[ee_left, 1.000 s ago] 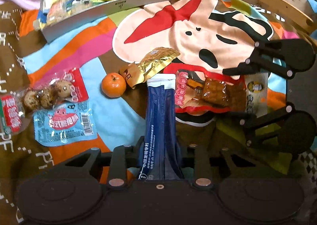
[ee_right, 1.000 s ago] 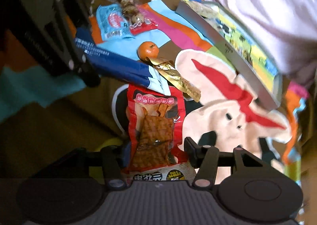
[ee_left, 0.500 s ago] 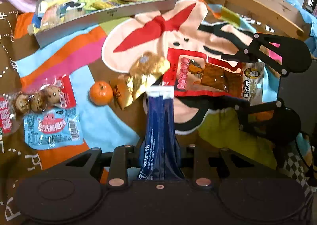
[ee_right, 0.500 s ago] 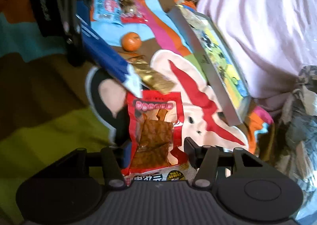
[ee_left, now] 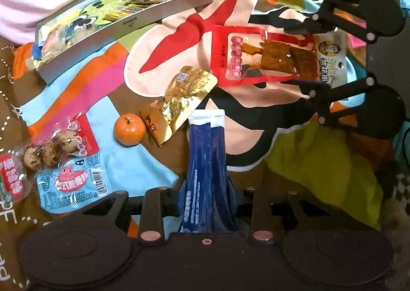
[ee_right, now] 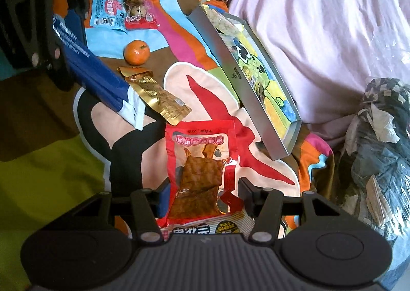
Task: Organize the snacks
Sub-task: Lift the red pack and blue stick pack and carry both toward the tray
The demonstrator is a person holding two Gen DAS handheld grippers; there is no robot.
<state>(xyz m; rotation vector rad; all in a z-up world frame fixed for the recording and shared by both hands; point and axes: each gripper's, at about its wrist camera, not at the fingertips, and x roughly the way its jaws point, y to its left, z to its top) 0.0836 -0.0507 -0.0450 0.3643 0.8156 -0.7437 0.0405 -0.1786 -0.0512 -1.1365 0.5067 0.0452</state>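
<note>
A long dark blue packet (ee_left: 206, 163) with a white sealed tip and small white print sticks forward from the left gripper (ee_left: 207, 204), held above a bright cartoon-printed blanket (ee_left: 107, 86); the jaws are easing apart at this moment, with the packet between them and the pads close on its sides. In the right gripper (ee_right: 202, 196) is a red snack pouch (ee_right: 202, 160) with a clear window showing brown, waffle-textured dried tofu; its jaws stand about half open, gripping the pouch's lower end, and the pouch hangs above the blanket near a grey tray (ee_right: 243, 81) lined with a cartoon frog picture. Loose on the blanket lie a crinkled gold packet (ee_left: 183, 101), a small mandarin (ee_left: 129, 130) just beside it, and further left a light blue sachet (ee_left: 73, 188) touching a red pack of speckled quail eggs (ee_left: 55, 148). The tray already holds a few snacks, and sits against a person's pink clothing (ee_right: 320, 22)
</note>
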